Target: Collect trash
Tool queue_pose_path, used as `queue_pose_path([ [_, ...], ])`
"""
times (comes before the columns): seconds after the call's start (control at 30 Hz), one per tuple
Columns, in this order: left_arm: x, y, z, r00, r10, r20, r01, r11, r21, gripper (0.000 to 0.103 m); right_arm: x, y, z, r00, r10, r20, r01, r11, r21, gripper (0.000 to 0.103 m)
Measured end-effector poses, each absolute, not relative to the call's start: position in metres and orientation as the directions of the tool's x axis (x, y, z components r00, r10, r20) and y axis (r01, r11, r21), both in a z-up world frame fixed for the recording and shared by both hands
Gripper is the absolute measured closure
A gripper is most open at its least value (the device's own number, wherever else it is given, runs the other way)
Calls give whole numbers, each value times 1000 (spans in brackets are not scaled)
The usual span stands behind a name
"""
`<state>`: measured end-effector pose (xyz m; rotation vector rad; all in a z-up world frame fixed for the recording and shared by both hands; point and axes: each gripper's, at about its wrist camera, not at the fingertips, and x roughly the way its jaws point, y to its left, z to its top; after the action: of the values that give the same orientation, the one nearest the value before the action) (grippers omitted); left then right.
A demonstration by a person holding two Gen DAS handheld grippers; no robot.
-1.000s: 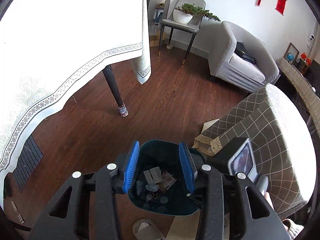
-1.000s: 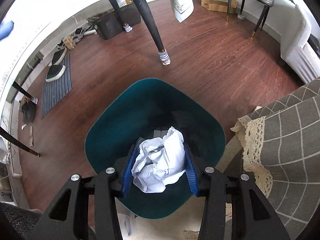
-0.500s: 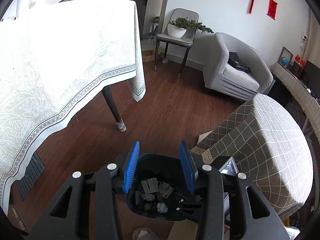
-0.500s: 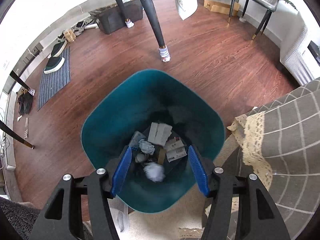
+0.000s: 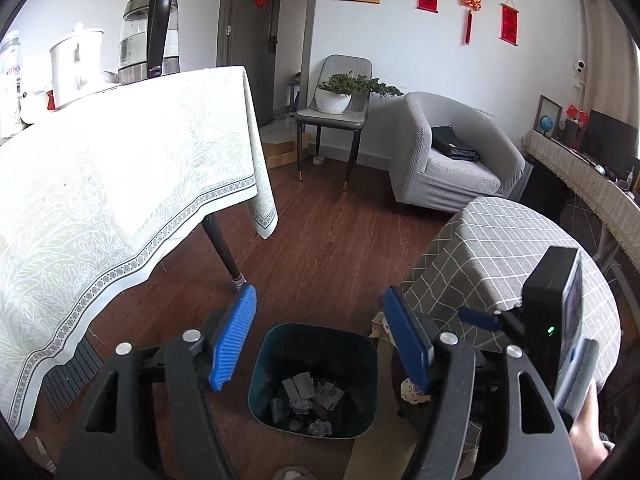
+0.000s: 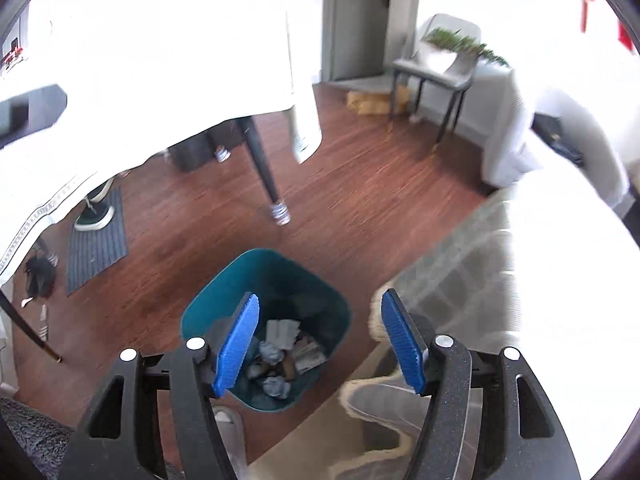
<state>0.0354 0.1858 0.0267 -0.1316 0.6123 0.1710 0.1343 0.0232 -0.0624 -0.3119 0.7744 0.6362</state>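
A teal trash bin (image 5: 360, 344) stands on the wood floor, also in the right wrist view (image 6: 256, 264). Crumpled paper and scraps (image 5: 308, 400) lie at its bottom, with a white crumpled ball (image 6: 276, 386) among them. My left gripper (image 5: 320, 336) is open and empty, high above the bin. My right gripper (image 6: 318, 340) is open and empty, also well above the bin. The right gripper's body (image 5: 560, 320) shows at the right of the left wrist view.
A dining table with a pale tablecloth (image 5: 120, 184), kettle (image 5: 150, 32) on top, and a dark leg (image 5: 224, 252) stands left. A checked-cloth table (image 5: 500, 252) stands right of the bin. An armchair (image 5: 452, 160) and a chair with a plant (image 5: 340, 100) are behind.
My right gripper opened and dropped the crumpled white paper into the bin. Both grippers then rose away from the bin and the left one opened wider.
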Motion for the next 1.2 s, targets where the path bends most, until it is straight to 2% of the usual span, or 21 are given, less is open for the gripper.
queue_pose_path([
  [0.17,6,168,22,830,140,-540,-211,975,-71,17,106,-33,-36,655,364,-662,-540,838,-73,30],
  [0.23,-2,160,28,834,157,-530,-217,975,-53,16,97,-55,-29,675,350,-649,-513,855,-73,28],
  [0.3,-17,150,38,846,177,-502,-223,974,-33,7,85,-79,-21,706,329,-627,-476,876,-77,21],
  [0.37,-30,145,45,860,171,-481,-224,973,-56,7,73,-105,-10,744,294,-601,-424,902,-83,13],
  [0.47,-45,139,48,859,184,-478,-247,966,-71,6,55,-145,2,785,246,-569,-355,931,-88,9],
  [0.57,-57,127,43,865,211,-456,-248,969,-21,4,36,-185,11,813,203,-546,-294,952,-84,5],
  [0.77,-83,97,35,878,206,-432,-207,977,44,3,-2,-257,17,843,125,-524,-192,978,-76,4],
  [0.9,-89,85,23,862,199,-465,-190,979,67,3,-22,-298,17,859,119,-499,-154,988,-30,4],
  [1.0,-93,80,24,868,189,-460,-178,982,68,3,-34,-312,14,871,120,-476,-136,991,1,4],
  [1.2,-98,74,18,865,196,-463,-187,980,66,3,-38,-306,-3,853,158,-498,-174,985,13,4],
])
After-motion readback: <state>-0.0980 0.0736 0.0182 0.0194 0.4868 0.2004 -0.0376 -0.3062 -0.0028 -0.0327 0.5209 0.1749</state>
